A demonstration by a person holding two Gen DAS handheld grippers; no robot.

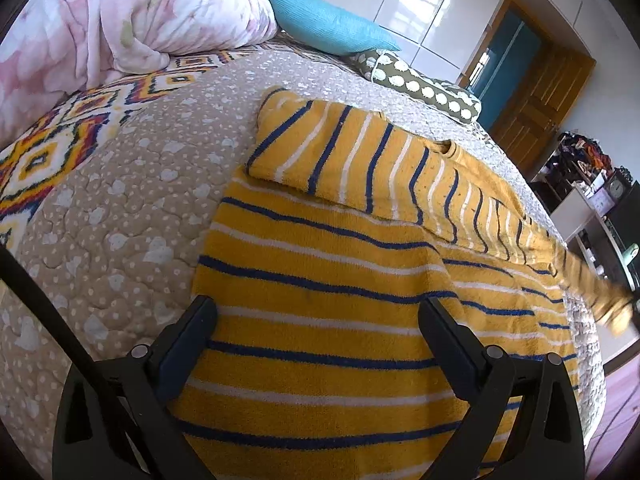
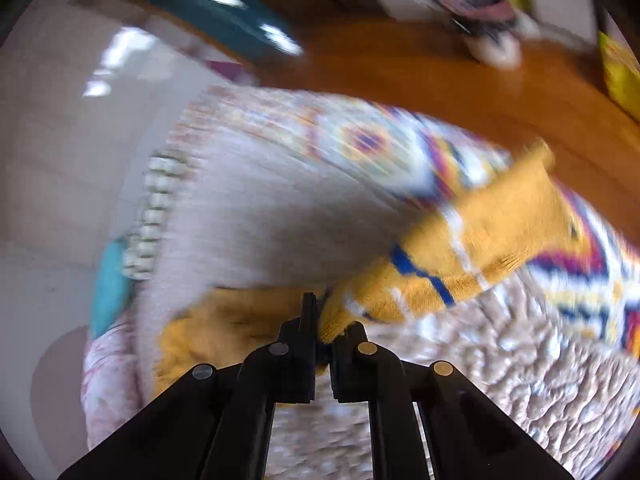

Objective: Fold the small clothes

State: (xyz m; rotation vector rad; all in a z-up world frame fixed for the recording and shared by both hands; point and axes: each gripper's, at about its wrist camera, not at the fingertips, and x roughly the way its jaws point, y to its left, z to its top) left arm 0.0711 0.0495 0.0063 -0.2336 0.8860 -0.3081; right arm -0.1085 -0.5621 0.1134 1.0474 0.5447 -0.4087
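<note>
A small yellow sweater (image 1: 328,280) with blue and white stripes lies on the beige quilted bedspread (image 1: 112,216). Its left sleeve is folded across the chest. My left gripper (image 1: 318,312) hovers open over the lower body of the sweater, its fingers wide apart on either side of the fabric. The right sleeve (image 1: 592,280) is stretched and lifted off to the right, blurred. In the right wrist view my right gripper (image 2: 326,316) is shut on that sleeve (image 2: 480,240), whose cuff end hangs out to the upper right.
A pink floral duvet (image 1: 120,12), a blue pillow (image 1: 328,20) and a brown spotted bolster (image 1: 424,88) lie at the head of the bed. A patterned blanket (image 1: 60,148) lies to the left. The bed's edge runs along the right, with a wooden door (image 1: 532,92) and cluttered shelves beyond.
</note>
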